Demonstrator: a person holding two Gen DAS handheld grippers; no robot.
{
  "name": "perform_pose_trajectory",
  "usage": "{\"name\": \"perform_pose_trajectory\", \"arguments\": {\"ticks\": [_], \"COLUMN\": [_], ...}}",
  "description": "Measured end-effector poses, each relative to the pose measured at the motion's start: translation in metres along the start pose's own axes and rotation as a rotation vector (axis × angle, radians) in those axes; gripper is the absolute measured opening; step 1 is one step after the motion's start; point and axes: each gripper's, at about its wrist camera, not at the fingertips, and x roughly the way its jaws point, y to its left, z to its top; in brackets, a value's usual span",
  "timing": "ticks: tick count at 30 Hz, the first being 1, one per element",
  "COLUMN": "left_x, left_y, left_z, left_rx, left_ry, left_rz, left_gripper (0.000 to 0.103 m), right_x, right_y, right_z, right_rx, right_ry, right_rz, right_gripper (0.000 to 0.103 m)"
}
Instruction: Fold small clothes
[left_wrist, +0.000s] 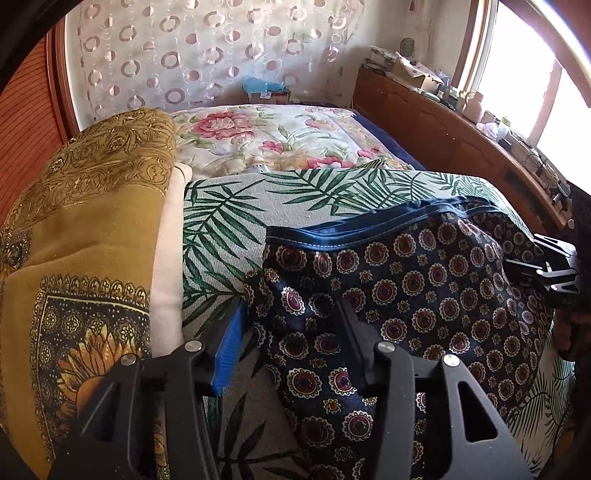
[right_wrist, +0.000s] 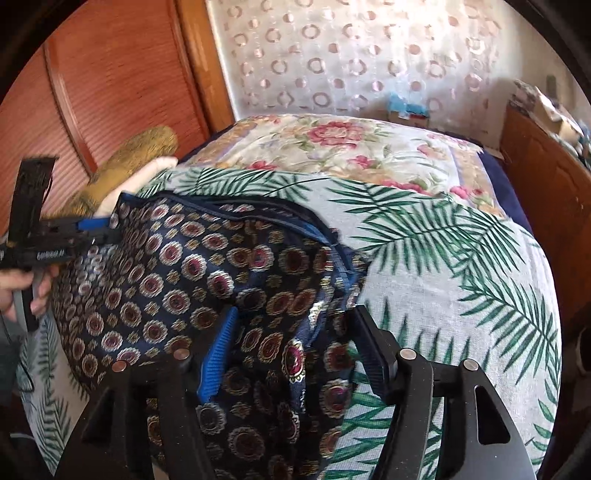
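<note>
The shorts (left_wrist: 399, 295), dark navy with a round medallion print and a shiny blue waistband (left_wrist: 332, 240), lie spread on the palm-leaf cloth (left_wrist: 229, 229) that covers the near part of the bed. In the right wrist view the same shorts (right_wrist: 177, 266) bulge up in the middle, with the waistband edge running along their far side.

Your left gripper (left_wrist: 291, 332) sits at the near left corner of the shorts with its jaws apart; the blue-padded finger (left_wrist: 229, 354) rests over the leaf cloth just off the fabric's edge, the other finger over the print, and nothing is pinched between them. From the right wrist view that left gripper (right_wrist: 92, 230) shows at the shorts' far left edge.

Your right gripper (right_wrist: 291, 332) stands with its jaws spread wide too, straddling the near right part of the shorts, fabric lying between the fingers but not squeezed. In the left wrist view, the right gripper (left_wrist: 546, 269) is touching the shorts' right edge.

Left of the shorts lies a mustard patterned blanket (left_wrist: 85, 236) over a pale cushion (left_wrist: 170, 266). Beyond the leaf cloth is a floral bedspread (left_wrist: 280, 136), then a curtain with ring shapes (left_wrist: 207, 55). A wooden cabinet (left_wrist: 443, 125) runs along the right below a bright window (left_wrist: 524, 85).
</note>
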Motion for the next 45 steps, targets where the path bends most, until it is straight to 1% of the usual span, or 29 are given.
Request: {"name": "perform_pose_trajectory", "arguments": {"ticks": [1,2,3,4,5,6,7,12,16,18,20,21,22,23,28,34,38,40,45], "left_x": [0.0,0.0,0.001,0.001,0.002,0.002,0.002,0.002,0.002,0.001,-0.001,-0.003,-0.008,-0.013,-0.055,-0.096,-0.126,-0.142,-0.178], "left_y": [0.0,0.001,0.001,0.001,0.0,0.0,0.0,0.0,-0.002,-0.002,0.0,0.002,0.005,0.007,0.007,0.011,0.022,0.027,0.047], "left_z": [0.0,0.001,0.001,0.002,0.003,0.003,0.002,0.001,-0.001,-0.002,-0.002,-0.002,-0.002,-0.003,-0.004,-0.001,0.0,-0.002,-0.011], "left_rx": [-0.001,-0.006,-0.011,-0.013,-0.014,-0.013,-0.014,-0.016,-0.01,-0.003,-0.015,-0.024,-0.041,-0.054,-0.079,-0.093,-0.121,-0.133,-0.173], "left_ry": [-0.001,-0.003,-0.004,-0.003,-0.002,-0.002,-0.002,-0.009,-0.02,-0.023,-0.022,-0.026,-0.05,-0.076,-0.207,-0.319,-0.392,-0.428,-0.497], "left_rz": [0.001,0.001,0.002,0.004,0.007,0.01,0.011,0.015,0.028,0.012,-0.014,-0.023,-0.024,-0.039,-0.066,-0.075,-0.077,-0.068,-0.032], "left_gripper": [0.05,0.05,0.05,0.05,0.05,0.05,0.05,0.05,0.05,0.038,0.018,0.013,0.007,0.006,0.005,0.004,0.004,0.004,0.004], "right_x": [0.002,0.003,0.003,0.003,0.004,0.003,0.002,0.001,-0.001,-0.004,-0.007,-0.009,-0.01,-0.013,-0.031,-0.062,-0.079,-0.086,-0.088], "right_y": [0.003,0.004,0.005,0.008,0.007,0.008,0.01,0.01,0.011,0.013,0.016,0.016,0.017,0.017,0.021,0.041,0.056,0.066,0.087], "right_z": [-0.001,-0.001,-0.002,-0.006,-0.006,-0.007,-0.007,-0.008,-0.008,-0.009,-0.01,-0.01,-0.01,-0.01,-0.002,0.022,0.047,0.061,0.109], "right_rx": [-0.014,-0.025,-0.029,-0.029,-0.029,-0.029,-0.03,-0.031,-0.03,-0.031,-0.04,-0.043,-0.048,-0.051,-0.071,-0.153,-0.207,-0.254,-0.357], "right_ry": [0.001,0.002,0.001,0.0,0.0,0.0,0.001,0.001,-0.008,-0.023,-0.038,-0.045,-0.053,-0.065,-0.124,-0.223,-0.265,-0.281,-0.312], "right_rz": [-0.002,-0.001,0.006,0.013,0.019,0.023,0.028,0.027,0.027,0.025,0.013,0.011,0.008,0.002,0.008,-0.02,-0.007,0.001,0.047], "right_gripper": [0.05,0.047,0.039,0.033,0.031,0.026,0.024,0.022,0.014,0.013,0.013,0.012,0.012,0.012,0.011,0.01,0.01,0.01,0.01]}}
